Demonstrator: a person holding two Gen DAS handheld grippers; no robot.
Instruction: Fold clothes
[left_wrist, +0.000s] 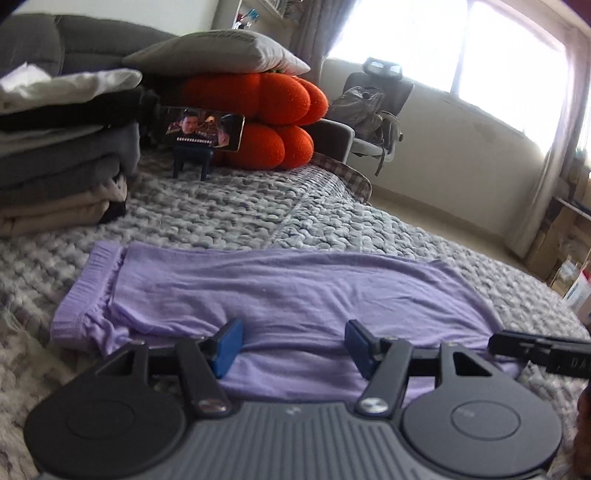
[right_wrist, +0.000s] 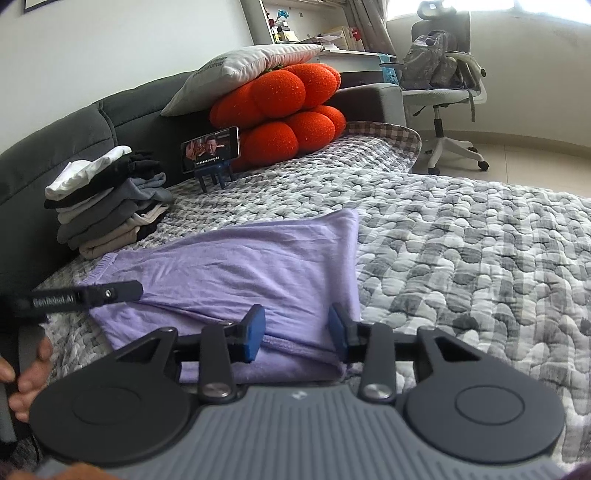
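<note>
Both black hand-held grippers with blue pads hang over the near edge of the lilac knit garment (left_wrist: 280, 291), which lies flat on the grey-and-white pebble-quilted bedspread (right_wrist: 461, 240) with its ribbed band to the left. Left gripper (left_wrist: 291, 349) stands spread, nothing between its pads; right gripper (right_wrist: 297, 332) is likewise parted, straddling the near hem without pinching it. By the look of it, this piece has had a first lengthwise fold (its near edge looks doubled) and still needs folding across. Behind, a stack of folded grey, beige, black and white clothes (right_wrist: 107, 206) suggests most of the pile is done
</note>
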